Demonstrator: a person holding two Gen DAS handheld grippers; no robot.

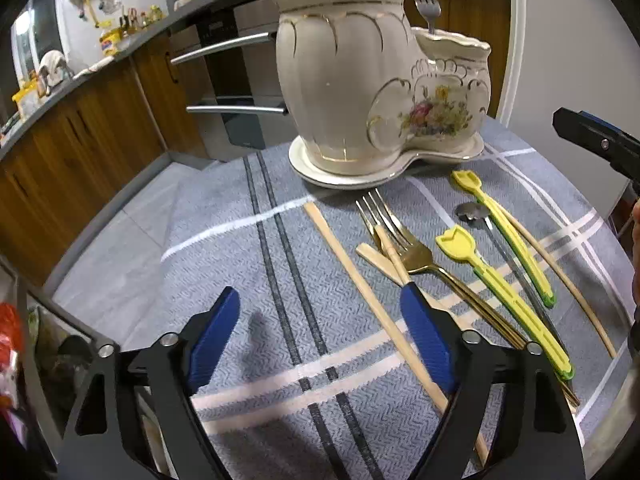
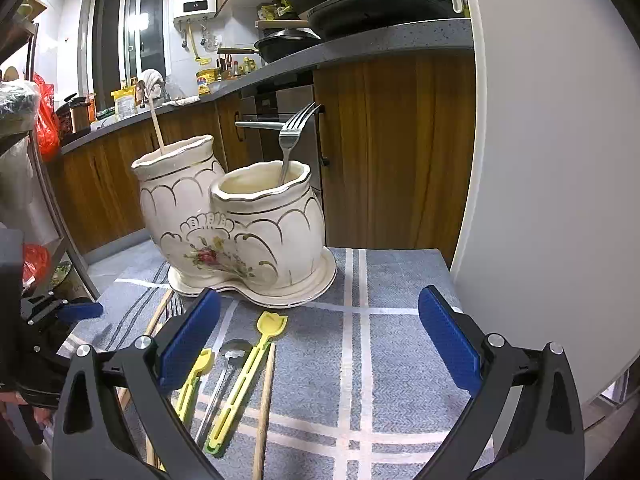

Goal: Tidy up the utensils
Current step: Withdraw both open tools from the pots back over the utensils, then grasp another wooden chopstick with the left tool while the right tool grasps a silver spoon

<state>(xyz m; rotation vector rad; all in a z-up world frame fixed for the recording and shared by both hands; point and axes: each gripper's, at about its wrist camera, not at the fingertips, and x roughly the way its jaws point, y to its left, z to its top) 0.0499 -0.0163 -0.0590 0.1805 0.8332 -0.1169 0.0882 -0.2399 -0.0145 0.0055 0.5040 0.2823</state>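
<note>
Left wrist view, near first: left gripper fingers spread wide, holding nothing, hovering over the grey plaid-striped cloth on the bench. Pale wooden chopstick lies between the blue pads, close to the right one, long axis running roughly 11 to 5 o'clock. At about 1 o'clock from the fingers: two gold metal forks with a second crossed pair of wooden sticks over the tines. Further toward 2 o'clock: two yellow plastic tulip-tipped picks, a small steel spoon, a thin curved bamboo stick.

Far, 12 o'clock: cream double-pot ceramic utensil holder with gold trim and floral print on its saucer, silver fork in the low pot, one wooden stick in the tall pot.

Right wrist view: right gripper also released, empty, the yellow picks at its 8 o'clock.

Judgement: left is nearer the lone chopstick; fingers already straddle it across its axis, so lower and close.
</note>
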